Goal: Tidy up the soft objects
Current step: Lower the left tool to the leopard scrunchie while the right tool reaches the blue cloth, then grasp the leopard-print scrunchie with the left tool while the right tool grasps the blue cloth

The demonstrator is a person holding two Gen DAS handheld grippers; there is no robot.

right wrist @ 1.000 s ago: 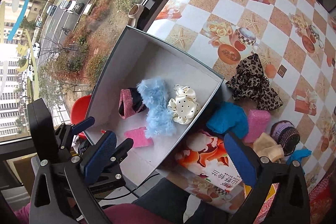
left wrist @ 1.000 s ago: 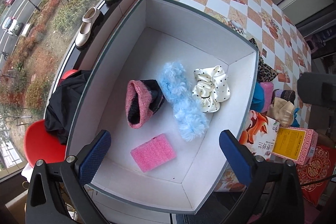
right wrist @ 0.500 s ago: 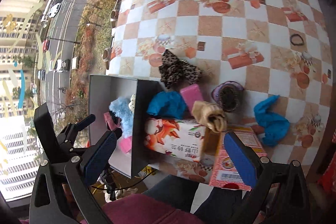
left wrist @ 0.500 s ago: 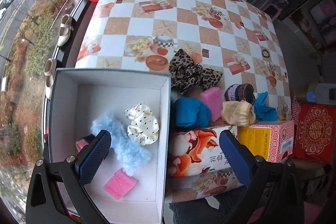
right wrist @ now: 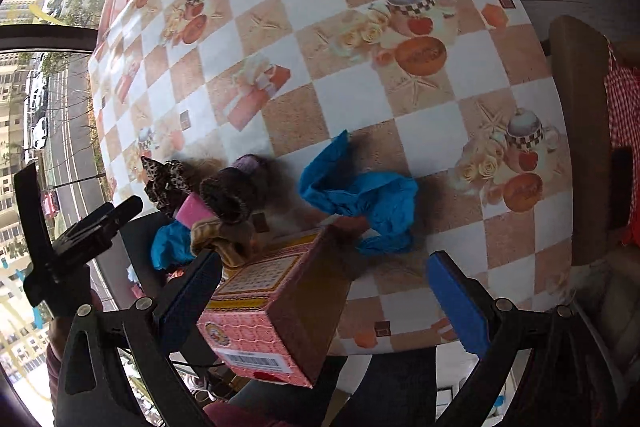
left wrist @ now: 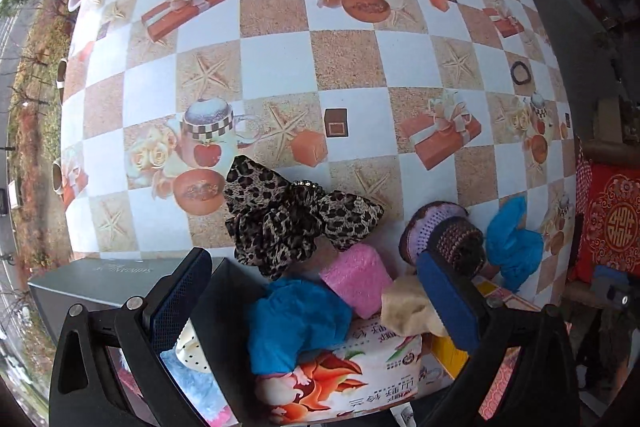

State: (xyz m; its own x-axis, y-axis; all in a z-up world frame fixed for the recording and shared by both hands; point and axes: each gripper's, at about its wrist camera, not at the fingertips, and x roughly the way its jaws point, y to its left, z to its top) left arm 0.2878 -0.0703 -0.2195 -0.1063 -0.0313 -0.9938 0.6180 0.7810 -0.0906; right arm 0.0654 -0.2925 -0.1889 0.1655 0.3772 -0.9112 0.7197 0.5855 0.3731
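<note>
Checkered tablecloth (left wrist: 276,63) carries the soft things: leopard scrunchie (left wrist: 292,223) beside the grey box (left wrist: 80,281), blue cloth (right wrist: 360,195) farther right. Both my grippers, left (left wrist: 316,303) and right (right wrist: 328,291), are wide open, empty. I judge the next pick is coming; I must descend over one piece.

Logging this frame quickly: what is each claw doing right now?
Left claw: open, holding nothing, above the soft pile.
Right claw: open, holding nothing, over the pink carton.

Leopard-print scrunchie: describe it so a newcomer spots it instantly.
On the checkered tablecloth, look just beyond the grey box. The leopard-print scrunchie lies there, behind the pink sponge: the only spotted brown-and-black piece among plain-coloured ones.
</note>
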